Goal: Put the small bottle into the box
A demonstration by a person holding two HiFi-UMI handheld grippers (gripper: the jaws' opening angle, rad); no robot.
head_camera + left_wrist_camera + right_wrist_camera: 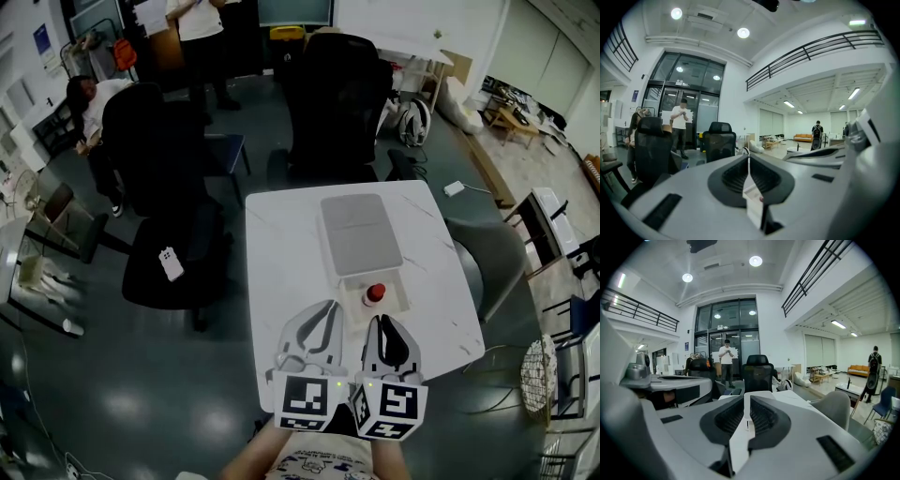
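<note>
1. The red-capped bottle point(375, 294) stands upright inside the open box point(402, 292) on the table point(281, 244).
2. The lid point(361, 234) lies flat behind it.
3. The left gripper point(325, 312) is near the table's front edge, jaws pressed together and empty.
4. The right gripper point(384, 325), just before the box, is likewise closed and empty.
</note>
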